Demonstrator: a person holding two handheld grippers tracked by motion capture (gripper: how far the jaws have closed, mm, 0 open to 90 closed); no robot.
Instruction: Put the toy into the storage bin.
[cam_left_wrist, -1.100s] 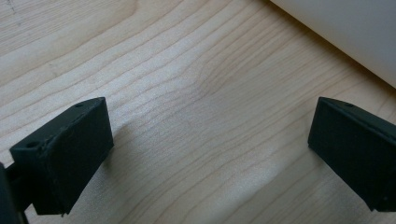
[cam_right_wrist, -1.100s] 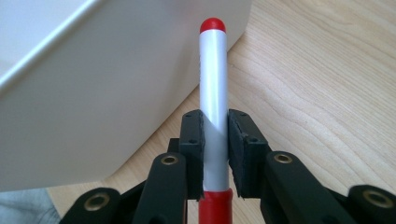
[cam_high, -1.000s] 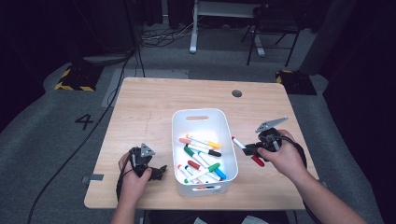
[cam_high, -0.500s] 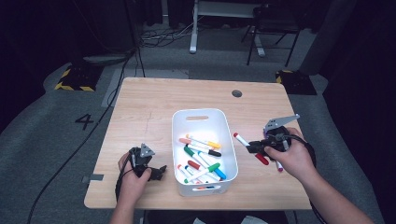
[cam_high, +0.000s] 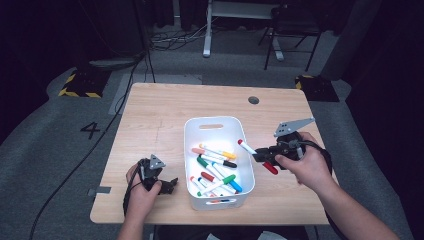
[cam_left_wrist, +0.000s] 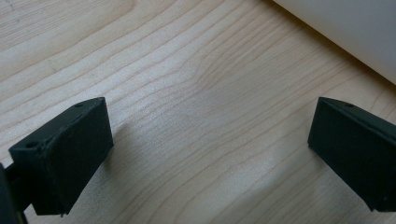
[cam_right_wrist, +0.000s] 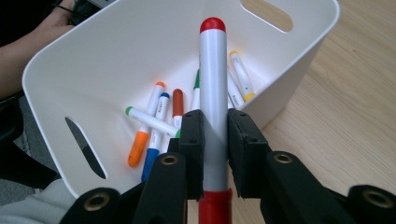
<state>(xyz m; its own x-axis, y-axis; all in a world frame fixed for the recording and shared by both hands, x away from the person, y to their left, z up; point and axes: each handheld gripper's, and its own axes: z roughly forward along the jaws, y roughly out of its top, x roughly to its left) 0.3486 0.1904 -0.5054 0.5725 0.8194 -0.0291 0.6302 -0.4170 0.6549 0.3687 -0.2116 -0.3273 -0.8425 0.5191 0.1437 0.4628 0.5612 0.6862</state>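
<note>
Print on the markers in the bin (cam_right_wrist: 299, 56) is too small to read; on the floor beside the bench (cam_high: 165, 115) a "4" (cam_high: 91, 130) is marked. Right tongs (cam_right_wrist: 215, 135) clamp a red-capped marker (cam_right_wrist: 213, 93) mid-barrel, its lower end cut off by the frame, its tip out over the bin's right rim. Left tongs (cam_left_wrist: 205, 154) gape wide over bare bench, just left of the bin wall, nothing between them.
</note>
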